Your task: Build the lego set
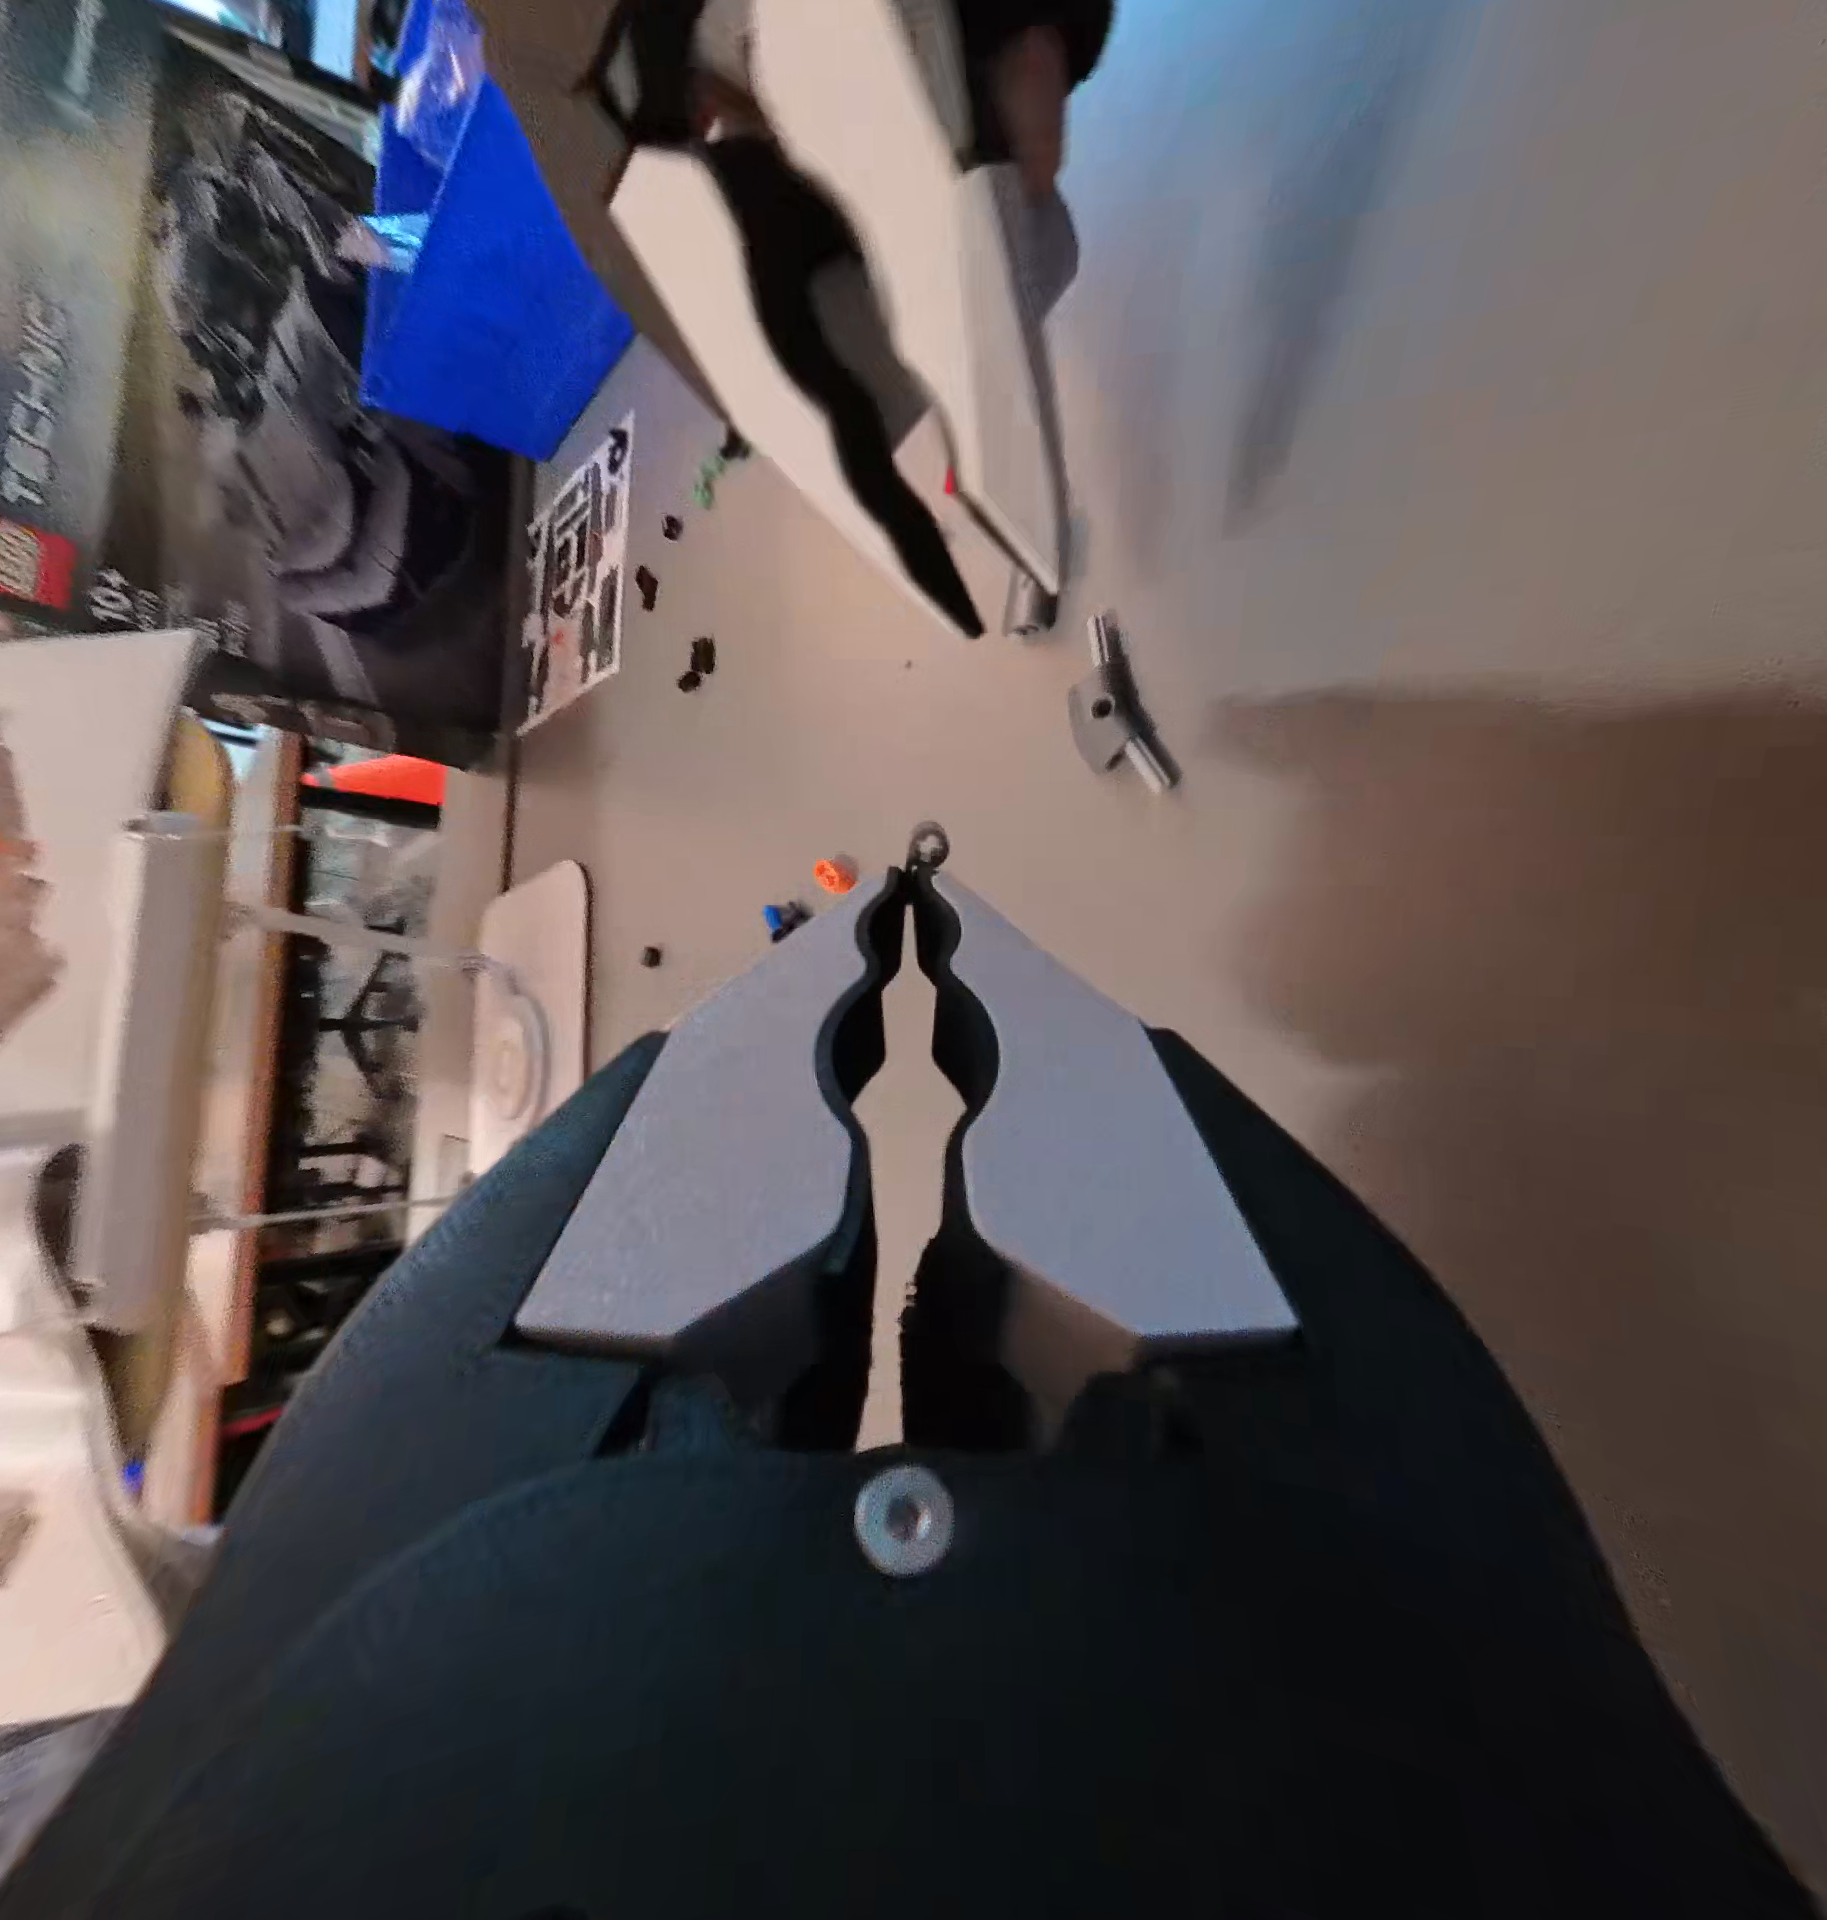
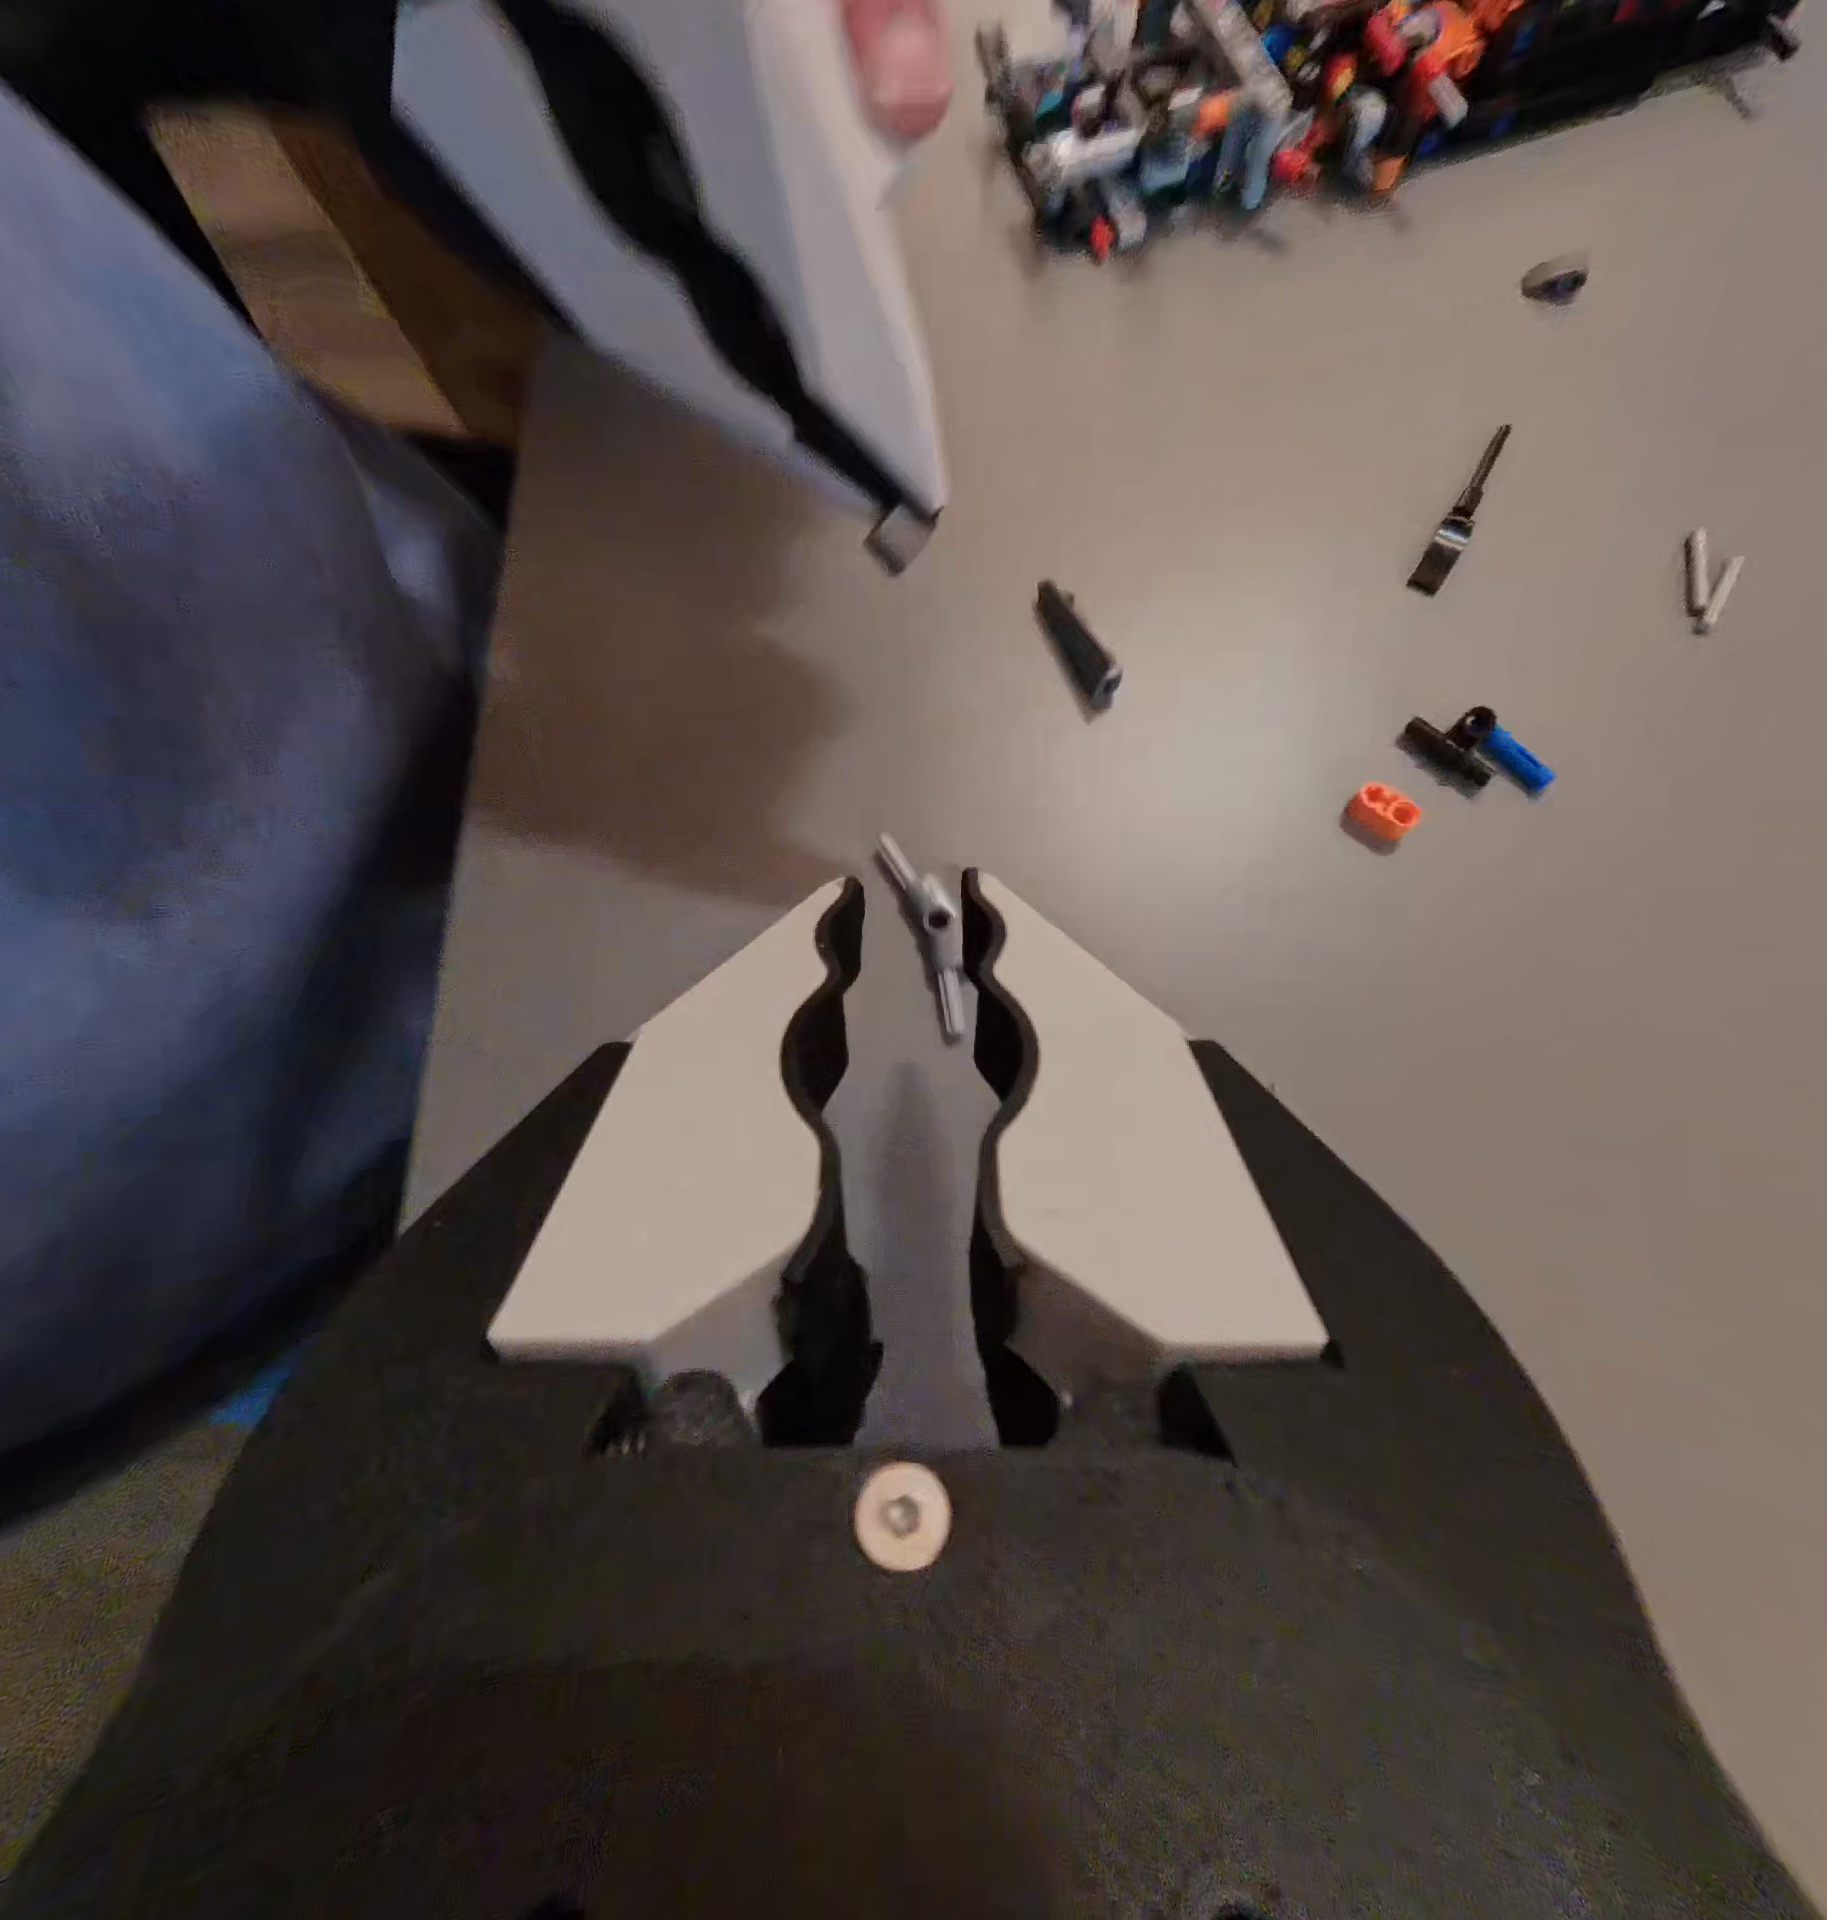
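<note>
My left gripper (image 1: 914, 883) is shut, with a small grey ring-shaped lego piece (image 1: 930, 844) pinched at the very tips of its fingers. It also shows in the right wrist view (image 2: 904, 520), where a small grey piece (image 2: 896, 542) sits at its tip above the table. My right gripper (image 2: 914, 883) is open. A grey axle with a grey connector on it (image 2: 932, 935) lies on the table between its fingers, with a gap to the left pad. In the left wrist view this axle piece (image 1: 1117, 717) lies on the table, just past the right gripper (image 1: 992, 623).
A partly built colourful lego model (image 2: 1252, 114) stands far right. Loose parts lie on the grey table (image 2: 1252, 1039): an orange connector (image 2: 1382, 816), a black and blue connector (image 2: 1475, 753), a dark axle (image 2: 1078, 649), a black pin (image 2: 1460, 514). A person's blue clothing (image 2: 161, 727) is at left.
</note>
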{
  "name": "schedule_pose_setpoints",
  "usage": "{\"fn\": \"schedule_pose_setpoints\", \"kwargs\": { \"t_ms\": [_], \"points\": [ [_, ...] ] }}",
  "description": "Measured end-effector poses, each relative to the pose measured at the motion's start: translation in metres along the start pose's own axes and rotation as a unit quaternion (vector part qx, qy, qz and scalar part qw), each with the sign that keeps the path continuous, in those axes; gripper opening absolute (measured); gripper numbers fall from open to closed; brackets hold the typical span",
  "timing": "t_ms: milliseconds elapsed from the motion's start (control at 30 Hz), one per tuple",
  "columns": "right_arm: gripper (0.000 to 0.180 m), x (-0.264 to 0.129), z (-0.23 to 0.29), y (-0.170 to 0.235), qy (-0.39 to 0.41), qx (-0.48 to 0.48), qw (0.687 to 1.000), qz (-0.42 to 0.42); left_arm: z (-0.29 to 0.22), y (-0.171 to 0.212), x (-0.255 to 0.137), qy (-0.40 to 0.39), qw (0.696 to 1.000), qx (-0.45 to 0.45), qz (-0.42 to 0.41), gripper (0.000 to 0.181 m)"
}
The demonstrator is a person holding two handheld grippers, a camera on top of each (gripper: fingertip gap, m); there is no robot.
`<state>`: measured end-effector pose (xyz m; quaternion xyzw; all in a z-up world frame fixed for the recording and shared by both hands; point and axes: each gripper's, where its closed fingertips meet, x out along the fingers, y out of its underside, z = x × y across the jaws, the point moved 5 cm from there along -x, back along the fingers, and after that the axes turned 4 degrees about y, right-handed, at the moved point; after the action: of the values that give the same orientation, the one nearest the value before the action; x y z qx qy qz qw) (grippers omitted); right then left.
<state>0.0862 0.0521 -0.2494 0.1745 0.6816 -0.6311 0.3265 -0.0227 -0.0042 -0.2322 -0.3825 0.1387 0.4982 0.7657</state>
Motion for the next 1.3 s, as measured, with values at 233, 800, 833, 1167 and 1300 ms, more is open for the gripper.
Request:
{"fn": "schedule_pose_setpoints", "kwargs": {
  "t_ms": [233,800,833,1167,1300],
  "points": [
    [0.022,0.021,-0.003,0.017,0.068,-0.092,0.989,0.097,-0.004,0.008,0.006,0.036,0.995,-0.084,-0.042,0.0],
    [0.003,0.026,-0.013,0.008,0.01,0.011,1.0,0.007,0.011,0.018,0.007,0.069,0.967,-0.214,-0.119,0.0],
    [0.003,0.023,-0.014,0.005,0.0,0.027,1.0,-0.009,0.012,0.018,0.006,0.068,0.966,-0.216,-0.123,0.0],
    [0.0,0.005,-0.021,-0.013,-0.053,0.1,0.99,-0.084,0.025,0.007,0.002,0.078,0.969,-0.195,-0.133,0.0],
    [0.0,0.009,-0.002,-0.011,-0.008,0.069,0.997,-0.029,0.019,0.025,0.003,0.072,0.971,-0.204,-0.106,0.0]
  ]
}}
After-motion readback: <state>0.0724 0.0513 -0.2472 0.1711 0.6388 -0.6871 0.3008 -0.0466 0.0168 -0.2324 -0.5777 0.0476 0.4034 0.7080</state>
